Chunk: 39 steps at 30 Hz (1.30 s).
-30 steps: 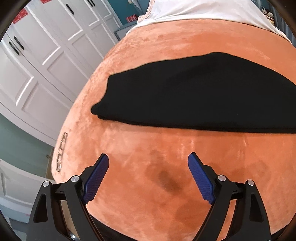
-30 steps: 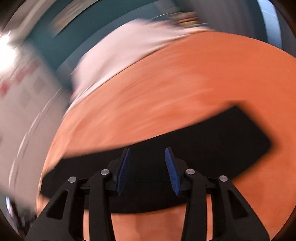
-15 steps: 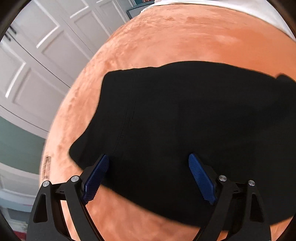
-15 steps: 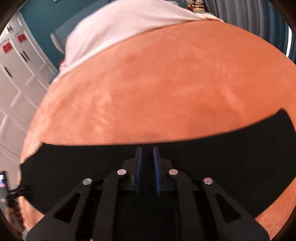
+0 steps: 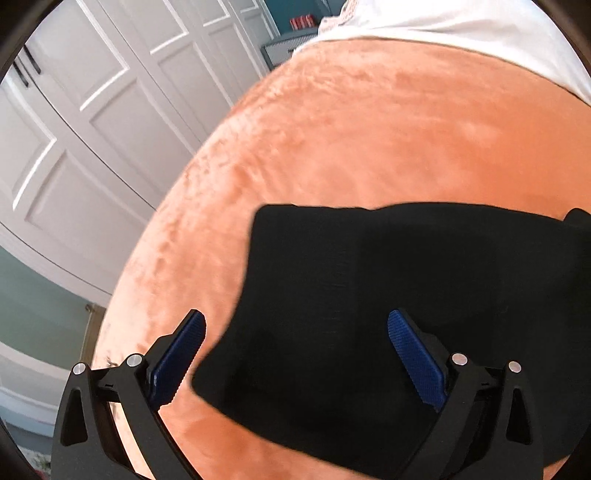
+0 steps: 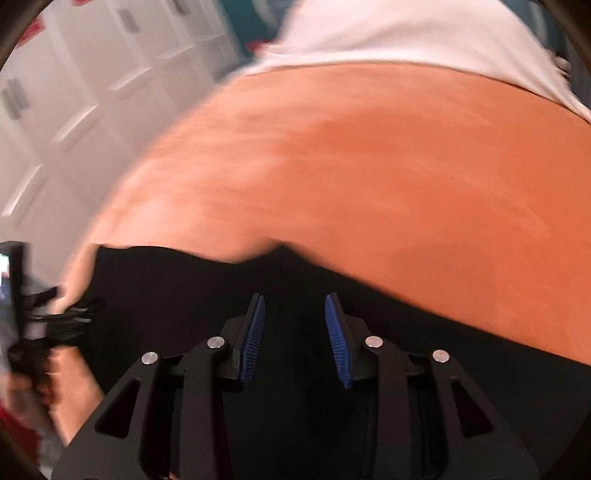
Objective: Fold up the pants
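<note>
Black pants (image 5: 406, 295), already folded into a compact band, are seen lying on an orange plush blanket (image 5: 369, 129), their long axis running left to right. The left gripper (image 5: 295, 354) is held wide open directly over the left end, one blue ribbed pad off the cloth's edge. The right gripper (image 6: 294, 332), jaws parted to a narrow gap, is poised over the middle; through motion blur, nothing appears to be pinched. A white sheet (image 5: 480, 22) is visible at the far side, panelled wardrobe doors (image 5: 92, 129) to the left.
</note>
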Available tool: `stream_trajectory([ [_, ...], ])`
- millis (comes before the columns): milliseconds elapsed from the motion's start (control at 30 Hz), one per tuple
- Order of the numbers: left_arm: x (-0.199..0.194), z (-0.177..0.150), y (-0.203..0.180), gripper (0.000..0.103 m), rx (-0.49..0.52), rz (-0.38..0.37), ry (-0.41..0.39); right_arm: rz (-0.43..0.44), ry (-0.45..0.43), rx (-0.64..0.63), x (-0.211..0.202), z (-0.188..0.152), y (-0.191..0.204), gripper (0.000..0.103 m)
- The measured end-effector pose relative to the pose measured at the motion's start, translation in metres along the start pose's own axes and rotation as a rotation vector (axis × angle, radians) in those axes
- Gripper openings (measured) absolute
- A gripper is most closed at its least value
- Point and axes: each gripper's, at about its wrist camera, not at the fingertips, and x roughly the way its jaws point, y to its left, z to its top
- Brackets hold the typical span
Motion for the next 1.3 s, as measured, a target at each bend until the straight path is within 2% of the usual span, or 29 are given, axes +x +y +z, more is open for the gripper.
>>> stream_trajectory([
  [67, 0.002, -0.001, 0.005, 0.098, 0.002, 0.002, 0.007, 0.022, 0.063, -0.103, 0.022, 0.004, 0.037, 0.032],
  [133, 0.000, -0.002, 0.010, 0.098, -0.022, -0.023, 0.011, -0.034, 0.140, -0.166, 0.064, 0.006, 0.060, 0.032],
  [200, 0.001, -0.001, 0.017, 0.098, -0.048, -0.066, 0.006, -0.084, 0.123, -0.178, 0.091, 0.013, 0.068, 0.032],
  [300, -0.001, -0.004, 0.023, 0.098, -0.063, -0.086, -0.005, -0.095, 0.116, -0.097, 0.103, 0.029, 0.065, 0.032],
  [367, 0.003, -0.004, 0.025, 0.098, -0.071, -0.106, 0.001, -0.110, 0.111, -0.094, 0.108, 0.033, 0.076, 0.032],
  [467, 0.009, -0.007, 0.029, 0.098, -0.086, -0.126, 0.013, -0.042, 0.067, -0.084, 0.086, 0.030, 0.089, 0.032],
  [533, 0.015, -0.009, 0.030, 0.098, -0.086, -0.118, 0.030, -0.050, 0.105, -0.128, 0.101, 0.028, 0.102, 0.032],
  [600, 0.019, -0.011, 0.034, 0.098, -0.100, -0.115, 0.051, -0.104, 0.132, -0.164, 0.114, 0.025, 0.111, 0.032],
  [700, 0.012, -0.019, 0.042, 0.098, -0.117, -0.125, 0.040, -0.101, 0.097, -0.118, 0.096, 0.033, 0.116, 0.032],
  [833, 0.003, -0.027, 0.044, 0.098, -0.127, -0.134, 0.048, -0.214, -0.018, -0.119, 0.046, 0.040, 0.123, 0.032],
  [967, -0.012, -0.035, 0.031, 0.098, -0.114, -0.144, 0.045, -0.310, -0.085, -0.113, 0.005, 0.041, 0.116, 0.032],
  [1167, -0.025, -0.047, -0.004, 0.098, -0.049, -0.130, 0.054, -0.375, -0.109, -0.143, -0.019, 0.035, 0.103, 0.032],
  [1300, -0.013, -0.050, -0.017, 0.098, -0.021, -0.095, 0.098, -0.381, -0.082, -0.150, -0.006, 0.031, 0.094, 0.032],
])
